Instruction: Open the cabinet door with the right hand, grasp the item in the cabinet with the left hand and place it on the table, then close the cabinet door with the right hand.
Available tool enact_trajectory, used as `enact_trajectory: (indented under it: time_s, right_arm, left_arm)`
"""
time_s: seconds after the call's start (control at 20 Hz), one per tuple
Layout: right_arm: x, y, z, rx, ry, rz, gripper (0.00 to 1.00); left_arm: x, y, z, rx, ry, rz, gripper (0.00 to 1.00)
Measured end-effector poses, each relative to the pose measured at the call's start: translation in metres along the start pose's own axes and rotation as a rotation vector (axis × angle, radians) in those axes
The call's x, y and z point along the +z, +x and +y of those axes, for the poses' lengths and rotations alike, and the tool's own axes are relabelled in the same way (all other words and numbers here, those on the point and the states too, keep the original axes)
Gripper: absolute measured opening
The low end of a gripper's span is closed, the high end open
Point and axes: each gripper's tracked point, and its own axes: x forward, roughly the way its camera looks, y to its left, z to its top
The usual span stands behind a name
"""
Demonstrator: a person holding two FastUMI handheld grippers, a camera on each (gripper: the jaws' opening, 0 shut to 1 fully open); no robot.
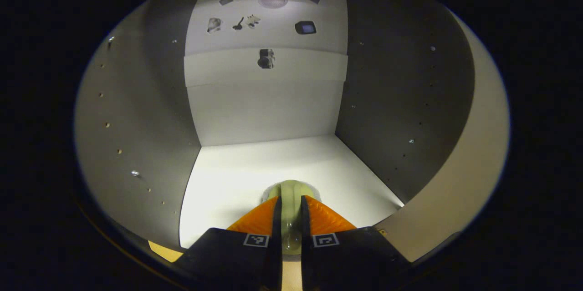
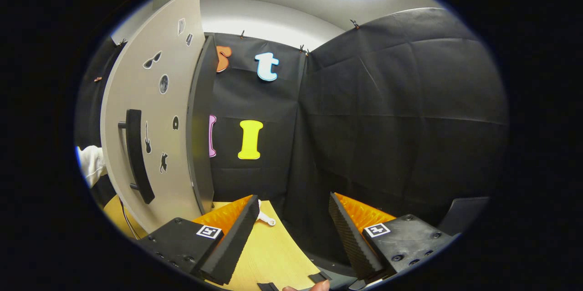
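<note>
In the left gripper view my left gripper (image 1: 289, 218) reaches into the open cabinet and is shut on a pale green item (image 1: 289, 191), which rests low over the white cabinet floor (image 1: 237, 177). Both fingers press on its sides; most of the item is hidden between them. In the right gripper view my right gripper (image 2: 294, 218) stands open with nothing between its fingers, to the right of the swung-open cabinet door (image 2: 150, 113). The door's dark bar handle (image 2: 136, 154) faces the camera.
The cabinet's grey side walls (image 1: 145, 113) and white back panel (image 1: 264, 109) close in around the left gripper. A wooden table (image 2: 268, 250) lies below the right gripper, with a small white object (image 2: 266, 219) on it. A white sleeve (image 2: 91, 163) shows left of the door.
</note>
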Motion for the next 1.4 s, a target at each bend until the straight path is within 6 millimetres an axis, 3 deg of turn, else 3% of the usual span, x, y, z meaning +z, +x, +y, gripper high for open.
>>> enact_trajectory:
  time_s: [0.3, 0.55, 0.85, 1.15, 1.4]
  right_arm:
    - [0.004, -0.008, 0.027, 0.04, 0.018, -0.003, 0.97]
    - [0.01, -0.009, 0.048, 0.071, 0.02, -0.01, 0.98]
    - [0.024, -0.01, 0.066, 0.096, 0.004, -0.033, 0.98]
    - [0.027, -0.012, 0.079, 0.11, -0.017, -0.038, 0.98]
    - [0.032, -0.011, 0.086, 0.122, -0.011, -0.043, 0.98]
  left_arm:
    - [-0.017, -0.065, -0.008, -0.028, 0.009, -0.052, 0.2]
    - [-0.048, -0.12, -0.004, -0.004, 0.004, -0.096, 0.2]
    - [-0.096, -0.167, -0.007, 0.025, -0.01, -0.132, 0.2]
    - [-0.16, -0.177, -0.008, 0.092, -0.007, -0.153, 0.2]
    - [-0.235, -0.169, -0.017, 0.095, -0.032, -0.101, 0.22]
